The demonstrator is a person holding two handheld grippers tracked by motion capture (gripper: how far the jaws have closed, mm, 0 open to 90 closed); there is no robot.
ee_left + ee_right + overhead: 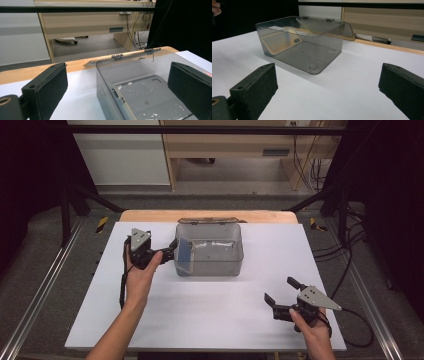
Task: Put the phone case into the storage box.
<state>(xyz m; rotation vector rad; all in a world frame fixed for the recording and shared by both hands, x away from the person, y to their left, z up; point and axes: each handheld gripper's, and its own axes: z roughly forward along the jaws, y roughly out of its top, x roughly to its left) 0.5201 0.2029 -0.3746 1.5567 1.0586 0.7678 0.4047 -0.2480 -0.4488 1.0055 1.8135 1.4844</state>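
Note:
A clear smoky-grey plastic box (212, 268) stands at the back middle of the white table (210, 310), with its hinged lid (207, 220) folded back. A flat panel (185, 251), bluish from above and tan in the right gripper view (277, 41), leans inside against the box's left wall. My left gripper (173, 249) is open and straddles that left wall (110, 100), one jaw outside and one over the inside. My right gripper (280, 290) is open near the table's front right, apart from the box (312, 47), with nothing between its jaws.
A wooden table edge (150, 215) runs behind the white surface. Beyond it are a wooden desk (225, 145) and hanging cables (307, 165). Metal rails (45, 285) flank the table. Bare white surface lies between the box and my right gripper.

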